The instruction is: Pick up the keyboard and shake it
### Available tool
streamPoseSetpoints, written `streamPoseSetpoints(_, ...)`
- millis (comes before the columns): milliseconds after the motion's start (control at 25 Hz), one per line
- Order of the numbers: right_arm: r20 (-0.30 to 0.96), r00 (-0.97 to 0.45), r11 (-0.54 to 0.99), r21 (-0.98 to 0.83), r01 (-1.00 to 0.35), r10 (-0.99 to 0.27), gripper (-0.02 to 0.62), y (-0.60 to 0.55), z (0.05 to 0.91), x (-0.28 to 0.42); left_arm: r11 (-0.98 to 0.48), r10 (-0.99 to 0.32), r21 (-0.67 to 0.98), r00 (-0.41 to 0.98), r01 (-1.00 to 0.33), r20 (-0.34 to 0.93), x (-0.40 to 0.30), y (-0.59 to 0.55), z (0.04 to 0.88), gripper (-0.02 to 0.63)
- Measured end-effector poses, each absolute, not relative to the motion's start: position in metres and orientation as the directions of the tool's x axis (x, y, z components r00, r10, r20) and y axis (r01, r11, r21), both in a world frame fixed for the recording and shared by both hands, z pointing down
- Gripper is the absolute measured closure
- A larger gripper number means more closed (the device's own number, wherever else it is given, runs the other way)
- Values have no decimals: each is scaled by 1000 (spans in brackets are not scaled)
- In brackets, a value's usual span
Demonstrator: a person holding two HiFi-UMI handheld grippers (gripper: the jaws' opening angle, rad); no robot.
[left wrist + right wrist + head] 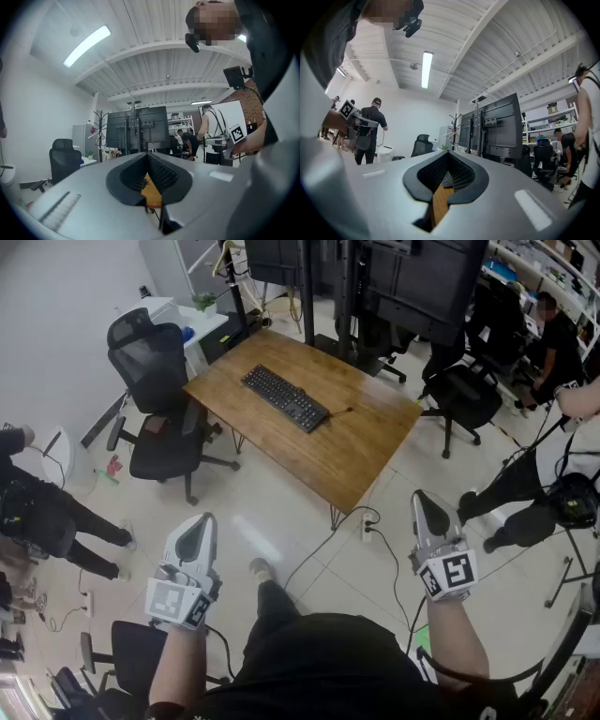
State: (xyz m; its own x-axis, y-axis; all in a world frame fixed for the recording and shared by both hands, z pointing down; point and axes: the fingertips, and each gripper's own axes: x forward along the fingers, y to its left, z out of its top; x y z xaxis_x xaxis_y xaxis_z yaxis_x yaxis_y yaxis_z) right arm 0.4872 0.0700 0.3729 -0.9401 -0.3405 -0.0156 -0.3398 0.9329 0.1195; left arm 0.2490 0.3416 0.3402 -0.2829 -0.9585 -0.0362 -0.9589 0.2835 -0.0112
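Although the task is to lift and shake the keyboard, nothing of it looks done yet: the keyboard lies flat on the table, well ahead of both sets of fingertips, with open floor between them and it. On the left gripper the fingers are pressed together with nothing between them, and only a strip of the wooden tabletop shows past them in the left gripper view. On the right gripper the fingers are likewise closed and empty; in the right gripper view the keyboard sits far beyond their tips, seen through the notch above where they meet. Both grippers are held level, side by side and well apart, and the keyboard lies ahead of the gap between them, somewhat nearer the left gripper's line. By my reading, everything is left to do: walk up to the table, part the fingers, bring them to the keyboard's edges, close on it, lift it clear and shake it. Its thin cable trails off the end farthest from the left fingers and may drag when it is lifted.
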Motion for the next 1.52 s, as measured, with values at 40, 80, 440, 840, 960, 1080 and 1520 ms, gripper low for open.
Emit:
streamPoseSetpoints(40,-9,-936,929,116,-351,-353,594,69,377,479,269,-963,-42,-268,-962,-22,239,341,346,606)
streamPoseSetpoints(80,-3,-932,926,114,-360,-362,594,69,381,470,254,-967,-70,-254,-965,-9,228,340,351,606)
streamPoseSetpoints(440,6,-911,903,131,-409,-413,594,65,371,365,235,-971,-34,-236,-972,46,96,316,364,606)
streamPoseSetpoints(840,19,-864,857,142,-496,-503,594,64,360,267,188,-978,-37,-190,-982,86,-28,320,365,606)
streamPoseSetpoints(960,12,-865,852,178,-492,-502,594,69,345,239,186,-978,-28,-187,-982,89,-61,322,372,606)
streamPoseSetpoints(1080,41,-878,860,226,-457,-477,594,79,343,221,181,-981,-3,-181,-983,68,-79,316,375,606)
streamPoseSetpoints(1520,57,-834,829,167,-533,-548,594,39,379,184,141,-989,-46,-143,-989,43,-134,256,372,606)
